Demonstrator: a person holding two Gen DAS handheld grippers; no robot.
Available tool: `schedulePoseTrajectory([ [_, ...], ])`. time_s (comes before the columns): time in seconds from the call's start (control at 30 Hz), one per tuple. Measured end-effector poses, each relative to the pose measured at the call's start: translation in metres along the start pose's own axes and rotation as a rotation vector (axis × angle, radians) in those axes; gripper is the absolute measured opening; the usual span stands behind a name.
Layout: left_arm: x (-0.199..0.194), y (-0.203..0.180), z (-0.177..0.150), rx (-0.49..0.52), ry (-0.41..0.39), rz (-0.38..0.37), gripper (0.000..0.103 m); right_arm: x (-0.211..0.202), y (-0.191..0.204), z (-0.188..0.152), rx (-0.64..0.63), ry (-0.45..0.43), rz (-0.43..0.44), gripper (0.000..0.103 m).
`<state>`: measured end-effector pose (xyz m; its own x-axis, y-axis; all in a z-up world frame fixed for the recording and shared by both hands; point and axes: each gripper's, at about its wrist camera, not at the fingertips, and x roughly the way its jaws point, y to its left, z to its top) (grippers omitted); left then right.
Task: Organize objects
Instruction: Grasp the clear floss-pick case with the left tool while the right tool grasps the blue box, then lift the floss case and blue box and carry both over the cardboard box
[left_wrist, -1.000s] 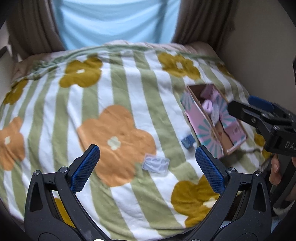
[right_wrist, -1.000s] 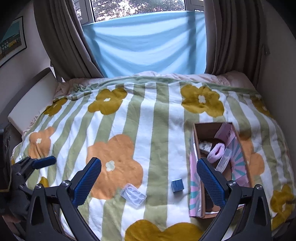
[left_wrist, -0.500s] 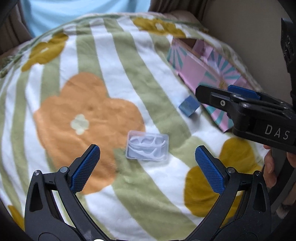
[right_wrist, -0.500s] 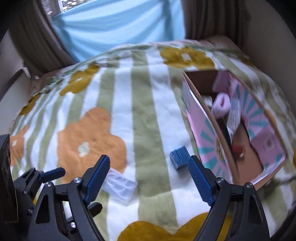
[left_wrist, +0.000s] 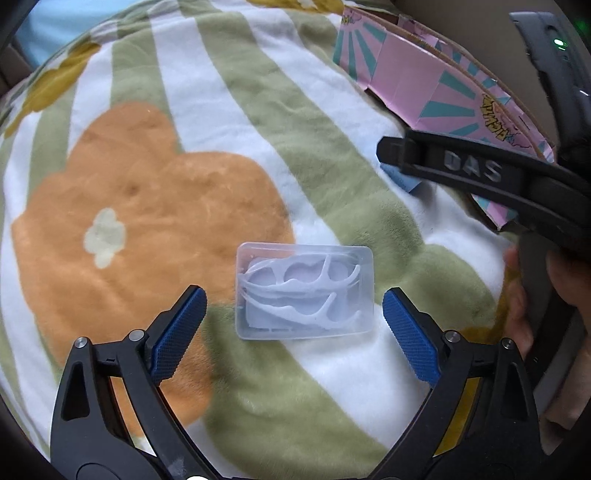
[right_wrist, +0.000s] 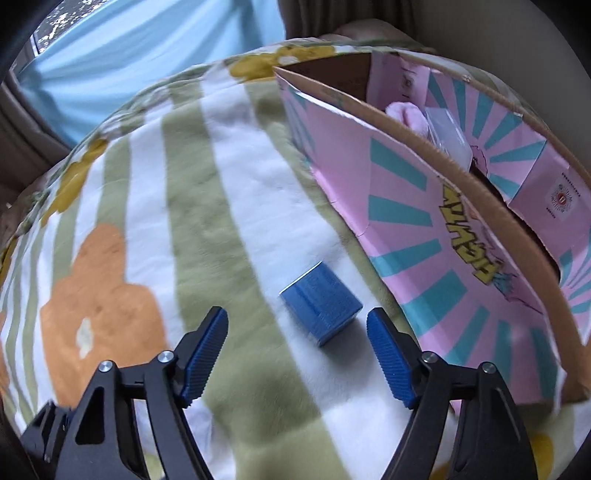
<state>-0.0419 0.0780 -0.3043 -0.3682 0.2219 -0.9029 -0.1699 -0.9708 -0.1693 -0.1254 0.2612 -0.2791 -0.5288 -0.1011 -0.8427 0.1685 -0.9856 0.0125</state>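
Note:
A clear plastic case of floss picks (left_wrist: 304, 290) lies flat on the flowered blanket. My left gripper (left_wrist: 293, 301) is open, its blue pads either side of the case, just short of it. A small blue box (right_wrist: 320, 308) lies on the blanket next to the pink cardboard box (right_wrist: 436, 229). My right gripper (right_wrist: 297, 325) is open, its pads flanking the near end of the blue box. In the left wrist view the right gripper's black arm (left_wrist: 480, 177) covers most of the blue box (left_wrist: 400, 181).
The pink box (left_wrist: 424, 88) stands open at the right and holds a pink fluffy item (right_wrist: 408, 112) and a clear packet (right_wrist: 448, 134). The striped flower blanket (left_wrist: 147, 192) covers the bed. Curtains and a light blue sheet (right_wrist: 147, 51) are behind.
Both grippers have moved down and forward. The left one closed in on the floss pick case, the right one on the blue box. Both stay open.

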Motion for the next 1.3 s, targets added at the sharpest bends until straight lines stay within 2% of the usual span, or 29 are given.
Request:
schedulePoseTrajectory([
  [0.17,0.010,-0.002,0.001,0.004,0.016,-0.008,0.090,0.016,-0.005,0.003,0.016,0.021,-0.021,0.061],
  [0.23,0.013,-0.002,0.001,0.004,0.018,-0.002,0.088,0.021,-0.006,0.003,0.017,0.032,-0.031,0.053],
  [0.33,0.014,-0.001,0.001,0.007,0.013,-0.012,0.080,0.023,-0.009,0.003,0.015,0.032,-0.045,0.045],
  [0.63,0.010,0.001,0.002,0.024,0.018,-0.012,0.080,0.018,-0.008,0.005,0.007,0.037,-0.042,0.045],
  [0.9,-0.020,0.014,0.017,-0.032,-0.020,0.006,0.080,-0.010,0.014,0.021,-0.060,0.013,-0.009,0.044],
  [1.2,-0.095,0.037,0.040,-0.123,-0.116,0.074,0.080,-0.073,0.054,0.051,-0.203,-0.043,0.073,0.044],
  [1.3,-0.126,0.047,0.044,-0.172,-0.146,0.103,0.080,-0.092,0.068,0.057,-0.277,-0.013,0.127,0.044],
])
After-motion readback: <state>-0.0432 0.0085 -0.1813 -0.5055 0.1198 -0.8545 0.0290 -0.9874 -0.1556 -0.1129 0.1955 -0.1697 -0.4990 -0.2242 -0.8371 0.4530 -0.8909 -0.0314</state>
